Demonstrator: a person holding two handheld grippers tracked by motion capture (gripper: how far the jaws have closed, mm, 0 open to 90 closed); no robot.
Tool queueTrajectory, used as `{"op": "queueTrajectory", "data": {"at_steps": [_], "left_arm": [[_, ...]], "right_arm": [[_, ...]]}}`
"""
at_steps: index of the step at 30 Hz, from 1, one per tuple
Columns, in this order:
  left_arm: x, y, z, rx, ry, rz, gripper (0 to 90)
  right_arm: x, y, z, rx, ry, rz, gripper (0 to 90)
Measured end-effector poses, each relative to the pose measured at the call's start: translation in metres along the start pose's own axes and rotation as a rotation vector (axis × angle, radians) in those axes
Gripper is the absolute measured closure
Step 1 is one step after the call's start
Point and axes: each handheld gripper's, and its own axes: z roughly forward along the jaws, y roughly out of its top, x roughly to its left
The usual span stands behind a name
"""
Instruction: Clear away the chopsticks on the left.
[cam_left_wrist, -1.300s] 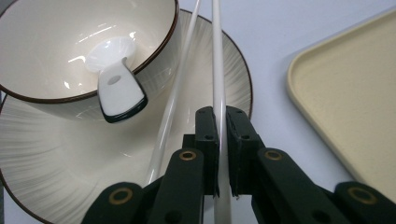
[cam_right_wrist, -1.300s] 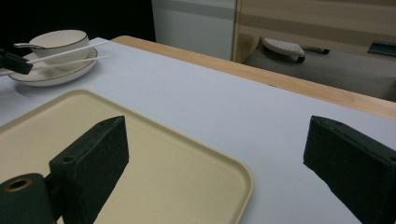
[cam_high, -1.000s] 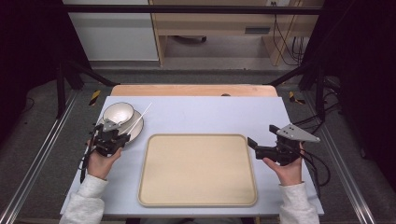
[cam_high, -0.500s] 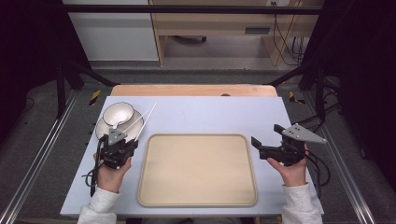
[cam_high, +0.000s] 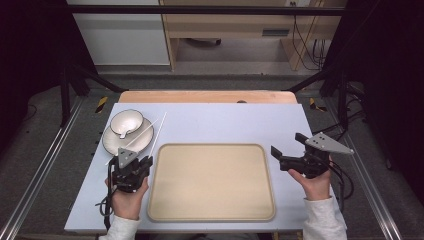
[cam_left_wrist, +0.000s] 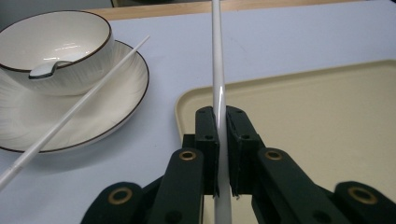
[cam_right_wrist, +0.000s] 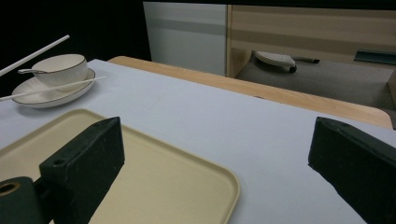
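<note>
Table (cam_high: 225, 122) with pale blue top, bearing beige tray (cam_high: 212, 182) at centre. Plate (cam_high: 112, 142) at far left corner, bowl (cam_high: 125, 122) on it, spoon (cam_left_wrist: 44, 70) inside bowl. One white chopstick (cam_left_wrist: 70, 114) lying across plate rim, tip pointing away. Right gripper (cam_high: 287, 155) held just right of tray, jaws spread wide, nothing between them. Left gripper (cam_high: 137, 165) at tray's left edge, jaws clamped narrow on second white chopstick (cam_left_wrist: 218, 70), raised off table, pointing forward beside plate.
</note>
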Motion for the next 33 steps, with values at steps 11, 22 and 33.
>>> {"op": "queueTrajectory", "data": {"at_steps": [11,22,33], "left_arm": [[-0.015,-0.032,0.002,-0.015,0.017,-0.085,84.2],[-0.022,-0.065,0.019,0.047,0.036,-0.123,84.2],[-0.024,-0.077,0.035,0.107,0.061,-0.12,84.2]], "right_arm": [[0.003,0.0,0.003,0.012,0.004,-0.006,4.1],[0.005,-0.002,0.008,0.03,0.005,-0.014,4.1],[0.007,-0.004,0.012,0.047,0.007,-0.02,4.1]]}}
